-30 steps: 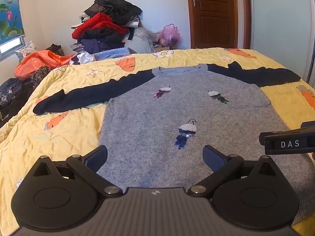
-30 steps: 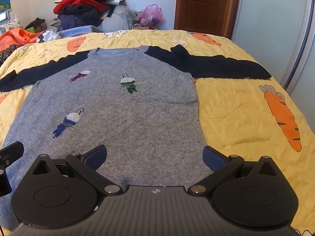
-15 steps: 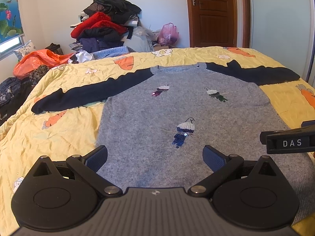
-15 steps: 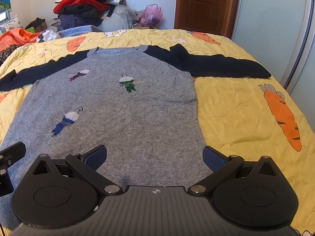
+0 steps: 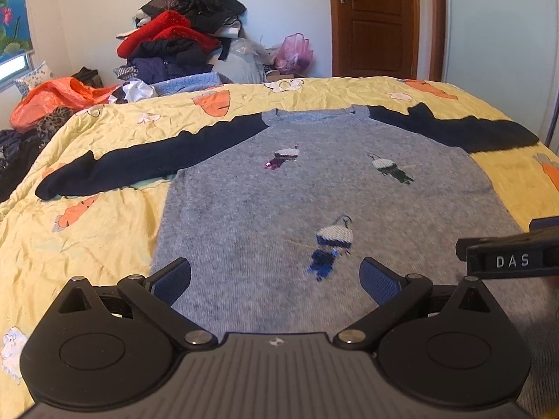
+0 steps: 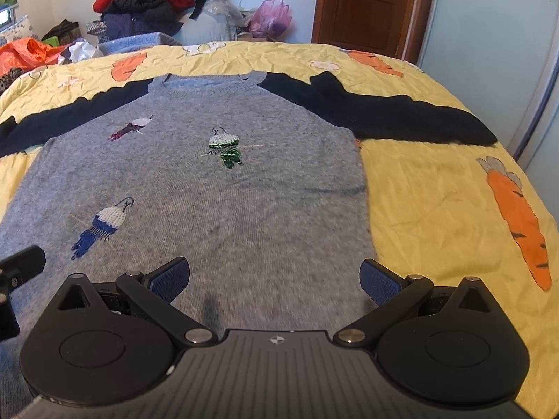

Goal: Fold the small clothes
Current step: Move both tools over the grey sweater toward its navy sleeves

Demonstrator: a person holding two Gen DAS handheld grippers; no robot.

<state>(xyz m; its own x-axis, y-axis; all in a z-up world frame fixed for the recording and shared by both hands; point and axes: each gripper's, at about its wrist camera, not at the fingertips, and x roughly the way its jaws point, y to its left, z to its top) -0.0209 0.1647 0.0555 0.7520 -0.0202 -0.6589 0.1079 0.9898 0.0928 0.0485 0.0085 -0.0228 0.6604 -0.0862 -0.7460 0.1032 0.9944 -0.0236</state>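
Both views are bright with even daylight; the window [image 5: 14, 59] at nine o'clock in the left wrist view is the only source in sight, and the white wall [image 5: 279, 10] at twelve o'clock glows softly. Shadows are faint — one dark smudge lies on the grey sweater [image 6: 209, 209] just ahead of the right hand-held gripper [image 6: 274, 274], toward six o'clock. No harsh glare. Fisheye distortion bows the bed [image 6: 436, 192] and bends the door frame [image 5: 414, 21], and black vignetting cuts the top corners. The knit nearest the right lens looks smeared; the far clothes pile [image 5: 178, 35] is slightly soft.
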